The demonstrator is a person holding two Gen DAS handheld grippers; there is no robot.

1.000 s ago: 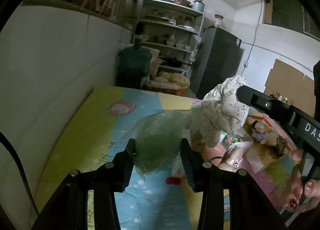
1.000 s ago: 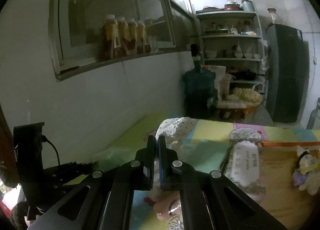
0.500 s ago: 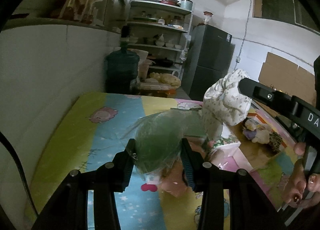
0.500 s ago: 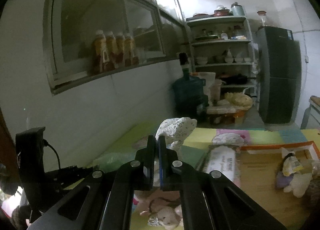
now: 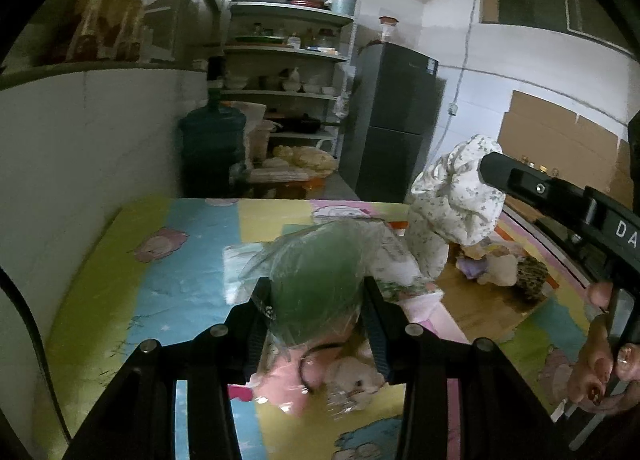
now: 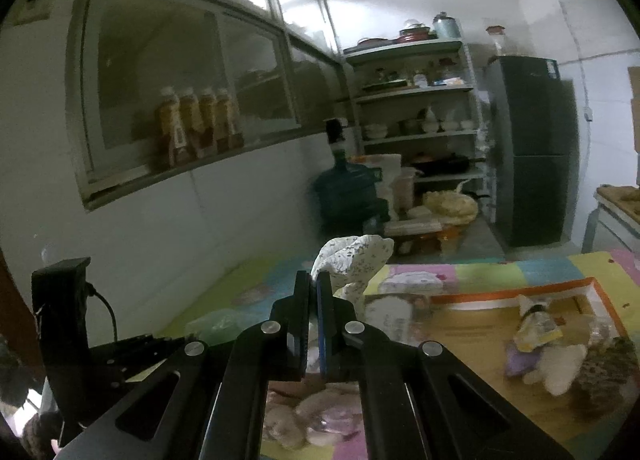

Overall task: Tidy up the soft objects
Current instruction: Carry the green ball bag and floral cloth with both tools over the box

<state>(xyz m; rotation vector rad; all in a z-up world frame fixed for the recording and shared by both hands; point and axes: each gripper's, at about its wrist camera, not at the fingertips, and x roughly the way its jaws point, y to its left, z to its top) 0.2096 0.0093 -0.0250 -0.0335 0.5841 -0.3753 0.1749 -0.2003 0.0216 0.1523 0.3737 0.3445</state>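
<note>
Left gripper point(image 5: 316, 310): jaws partly apart, clamped on a green bundle in clear plastic wrap point(image 5: 320, 264); bundle fills the gap between both pads and is lifted off the mat.
Right gripper point(image 6: 314, 300): jaws pressed together, pinching a fold of white floral-print cloth point(image 6: 352, 260); cloth bunches above and to the right of the fingertips.
Same cloth, left wrist view: hangs in the air at right point(image 5: 452, 196), under the tip of the right gripper's black body point(image 5: 560, 200); its lower end trails down towards the mat.
Mat: patchwork cartoon play mat point(image 5: 160, 260), yellow-green, blue, yellow and pink panels; lies against the white wall on the left.
Below left gripper: pink plush toy in plastic point(image 5: 332, 376) on the mat, near edge; outline blurred.
Right side of mat: flat cardboard sheet with orange border point(image 6: 480, 324); on it a small pile of plush toys point(image 6: 560, 360), one purple, one white, one dark speckled.
Hand: person's fingers point(image 5: 604, 356) wrapped round the right gripper's handle, near right corner.
Far background: water jug point(image 5: 212, 148), metal shelf rack with dishes point(image 5: 288, 72), dark fridge point(image 5: 396, 120).
Window ledge, left wall: row of amber bottles point(image 6: 196, 124).
</note>
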